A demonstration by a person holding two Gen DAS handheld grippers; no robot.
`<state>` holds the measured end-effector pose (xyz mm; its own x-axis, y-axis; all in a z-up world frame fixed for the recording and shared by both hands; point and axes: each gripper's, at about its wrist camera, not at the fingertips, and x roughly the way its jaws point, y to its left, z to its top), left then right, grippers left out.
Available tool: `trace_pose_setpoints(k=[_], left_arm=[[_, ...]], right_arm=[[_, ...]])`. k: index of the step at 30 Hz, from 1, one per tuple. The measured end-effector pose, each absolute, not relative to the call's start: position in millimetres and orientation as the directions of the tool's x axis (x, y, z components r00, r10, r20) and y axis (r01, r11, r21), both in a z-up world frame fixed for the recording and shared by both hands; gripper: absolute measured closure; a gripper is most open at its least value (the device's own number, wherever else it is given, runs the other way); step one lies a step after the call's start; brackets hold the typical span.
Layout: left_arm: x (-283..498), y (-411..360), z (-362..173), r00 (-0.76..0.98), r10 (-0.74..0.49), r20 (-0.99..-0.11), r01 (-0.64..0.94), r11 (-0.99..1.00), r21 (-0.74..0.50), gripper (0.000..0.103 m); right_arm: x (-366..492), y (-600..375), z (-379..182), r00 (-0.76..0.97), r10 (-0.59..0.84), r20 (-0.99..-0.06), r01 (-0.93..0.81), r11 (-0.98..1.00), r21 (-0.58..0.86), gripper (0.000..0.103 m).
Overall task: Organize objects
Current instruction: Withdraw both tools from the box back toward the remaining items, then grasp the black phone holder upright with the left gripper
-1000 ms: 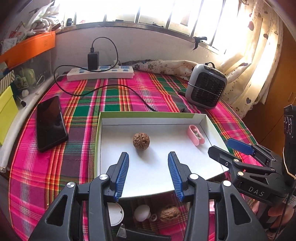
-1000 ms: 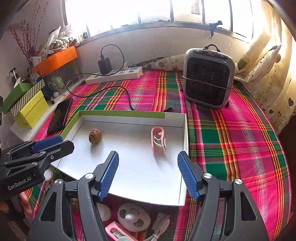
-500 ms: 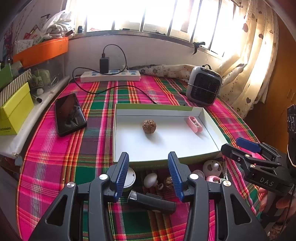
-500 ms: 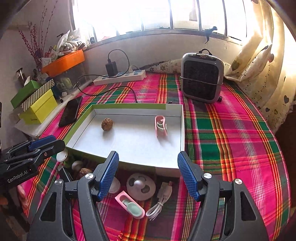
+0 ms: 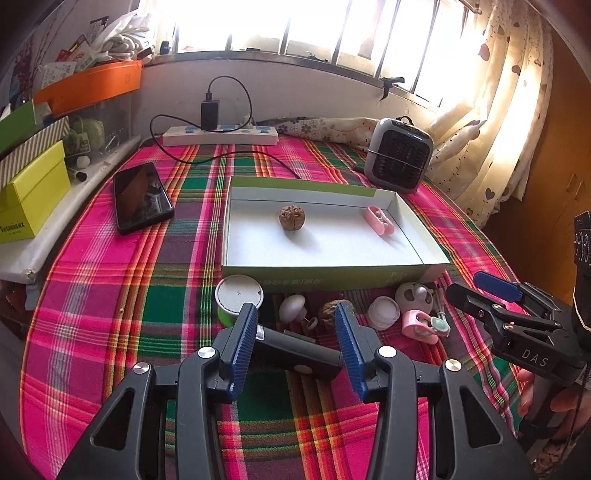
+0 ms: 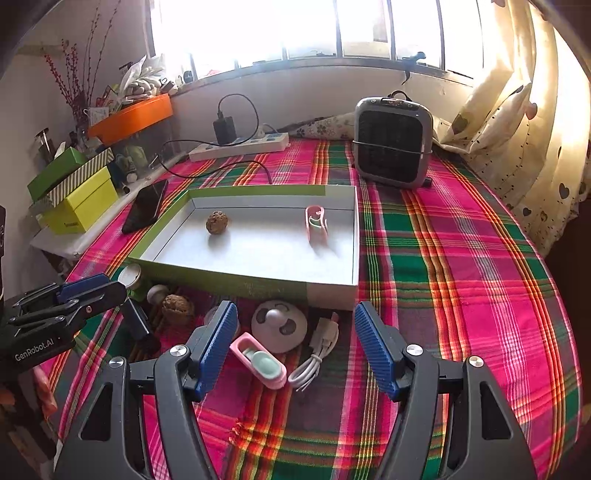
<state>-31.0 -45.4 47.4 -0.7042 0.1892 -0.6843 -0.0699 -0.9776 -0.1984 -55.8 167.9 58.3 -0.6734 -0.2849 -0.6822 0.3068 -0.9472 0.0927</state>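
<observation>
I see one tray (image 5: 334,275) mid-counter holding one walnut (image 5: 291,218) and one pink clip (image 5: 378,220). Along its near edge lie a second walnut (image 6: 177,304), a second pink clip (image 6: 258,360), one white cable (image 6: 319,350) and one small fan (image 6: 279,323). My left tool (image 5: 295,343) and right tool (image 6: 291,347) hover released, empty. Plaid cloth (image 6: 461,258) covers the counter; a window (image 6: 295,26) stands behind.

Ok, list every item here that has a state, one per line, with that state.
left gripper: open, empty
right gripper: open, empty
box: open, holding a walnut and a pink clip
charger: plugged into power strip
phone: screen dark
white cable: coiled, unplugged
</observation>
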Motion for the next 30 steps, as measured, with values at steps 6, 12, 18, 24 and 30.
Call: trace_pose_setpoints(k=[6,12,18,24,30], left_arm=[[-25,-40,42,-0.693,0.187,-0.696,-0.069,-0.978,-0.194,0.060],[-26,-33,38,-0.682,0.180,-0.709,-0.046,-0.978,-0.204,0.059],[-31,-27,30,-0.662,0.162,-0.731,-0.031,-0.982,-0.189,0.059],[-32,-26,24,-0.644,0.162,-0.748,-0.024,-0.981,-0.192,0.059],[-30,-30,22,-0.640,0.162,-0.752,-0.015,-0.980,-0.198,0.059]], right_arm=[[-45,171,52,-0.668,-0.289,-0.686,0.306,-0.947,0.101,0.036],[-40,173,46,-0.664,-0.283,-0.693,0.302,-0.948,0.098,0.036],[-38,174,41,-0.657,-0.279,-0.701,0.303,-0.948,0.095,0.036],[-37,173,36,-0.646,-0.282,-0.709,0.307,-0.947,0.096,0.036],[-37,171,35,-0.642,-0.282,-0.713,0.311,-0.946,0.094,0.036]])
